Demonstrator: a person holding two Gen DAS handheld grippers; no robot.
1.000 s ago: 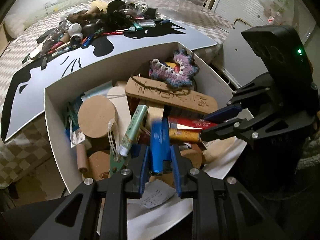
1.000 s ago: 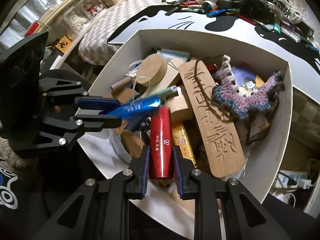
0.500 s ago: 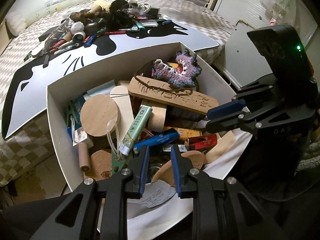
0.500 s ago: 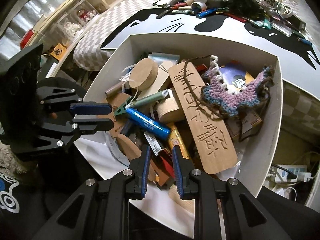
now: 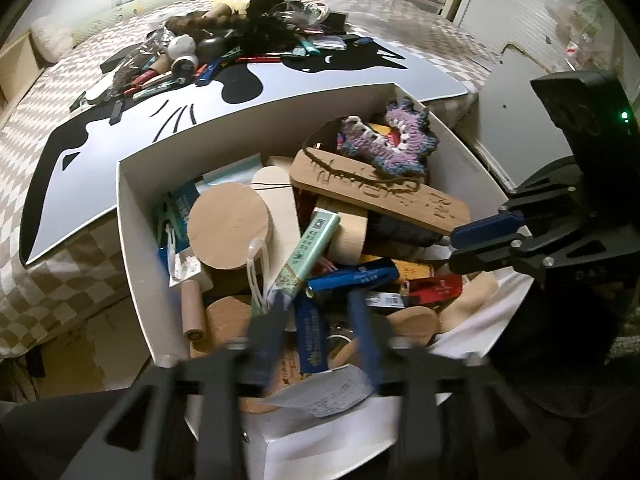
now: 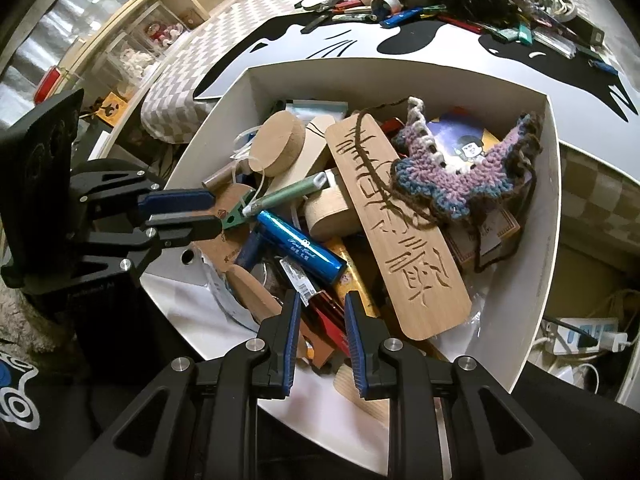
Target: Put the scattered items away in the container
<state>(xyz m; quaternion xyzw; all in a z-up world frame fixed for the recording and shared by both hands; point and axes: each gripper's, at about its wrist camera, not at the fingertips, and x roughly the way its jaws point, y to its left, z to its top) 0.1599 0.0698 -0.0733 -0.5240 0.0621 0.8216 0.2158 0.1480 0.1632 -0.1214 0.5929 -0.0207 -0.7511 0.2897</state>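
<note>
A white box (image 5: 256,120) (image 6: 536,280) is full of things: a carved wooden board (image 5: 380,192) (image 6: 396,224), a crocheted mat (image 5: 392,140) (image 6: 468,172), a cork disc (image 5: 228,230) (image 6: 276,144), a blue tube (image 5: 352,276) (image 6: 300,246) and a red tube (image 5: 434,288) (image 6: 326,314). My left gripper (image 5: 320,312) is open and empty over the box's near edge, blurred. My right gripper (image 6: 320,308) is open and empty above the red tube. Each gripper shows in the other's view, the right (image 5: 480,240) and the left (image 6: 188,212).
A pile of scattered pens, clips, balls and dark cords (image 5: 224,52) (image 6: 448,0) lies on a white mat with black cat shapes (image 5: 120,132) (image 6: 400,44) beyond the box. Checkered cloth (image 5: 60,264) covers the table. Shelves (image 6: 132,40) stand at the left; a power strip (image 6: 584,338) lies at the right.
One second ago the left gripper held the blue tube and the right held the red tube. Both let go; the tubes now lie in the box. The left jaws have since widened.
</note>
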